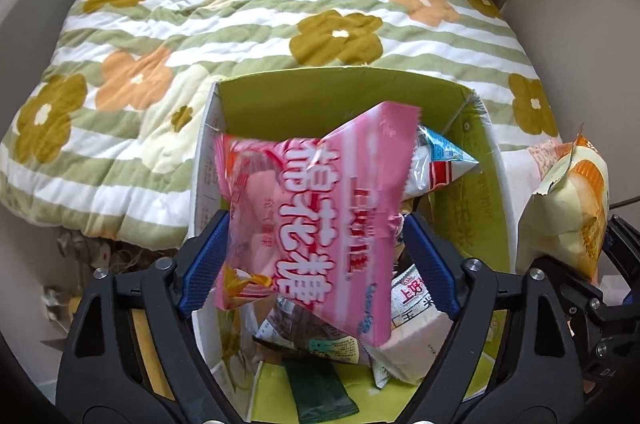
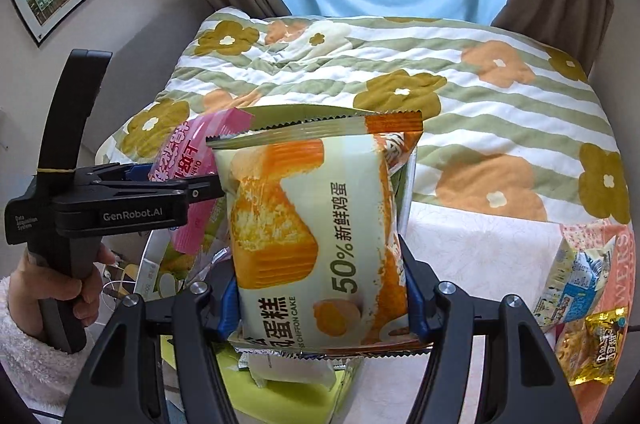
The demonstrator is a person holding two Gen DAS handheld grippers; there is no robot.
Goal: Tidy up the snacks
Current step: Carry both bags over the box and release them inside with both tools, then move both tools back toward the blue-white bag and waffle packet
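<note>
Blue-padded left gripper spread wide around pink marshmallow bag over green box, pads apparently clear of it, right gripper clamping cake pack labelled "50%" and "CHIFFON CAKE", "GenRobot.AI" on the left tool, floral quilt beyond.

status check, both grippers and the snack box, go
Left gripper open, pink marshmallow bag loose between the jaws over green box. Right gripper shut on chiffon cake pack. Box already crowded.
</note>
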